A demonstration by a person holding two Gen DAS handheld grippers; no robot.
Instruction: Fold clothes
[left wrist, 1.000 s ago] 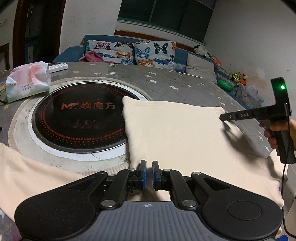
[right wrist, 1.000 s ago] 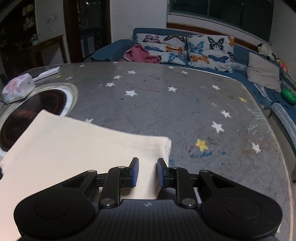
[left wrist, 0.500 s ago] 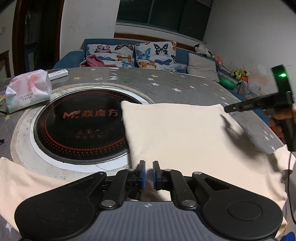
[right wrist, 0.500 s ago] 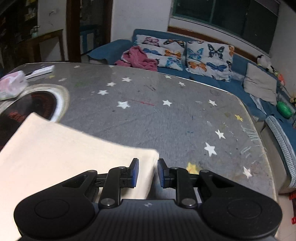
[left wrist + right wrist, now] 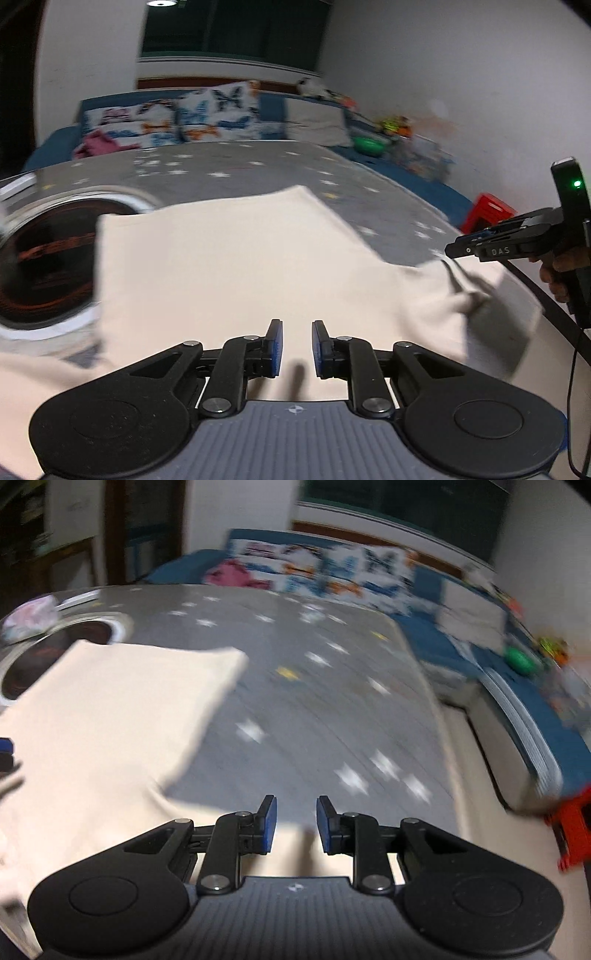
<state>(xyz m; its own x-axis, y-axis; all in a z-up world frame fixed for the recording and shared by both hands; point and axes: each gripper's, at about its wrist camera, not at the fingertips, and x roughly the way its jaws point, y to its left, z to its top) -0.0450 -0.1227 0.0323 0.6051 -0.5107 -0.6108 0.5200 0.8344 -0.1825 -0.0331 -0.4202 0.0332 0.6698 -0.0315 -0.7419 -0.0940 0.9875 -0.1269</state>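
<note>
a cream garment lies partly folded on the grey starred desk, one corner over a round black cooktop. the left hand-held gripper and right hand-held gripper are both released, empty above the cloth. next, pinch the loose right-hand edge squarely. motion blur hides that rumpled edge.

Cream cloth spread on the star-patterned table

The left gripper sits at lower centre with its jaws parted over the cloth. At right, the right gripper hangs above a rumpled corner. A round hob lies at left, partly covered; the frame is blurred.
</note>
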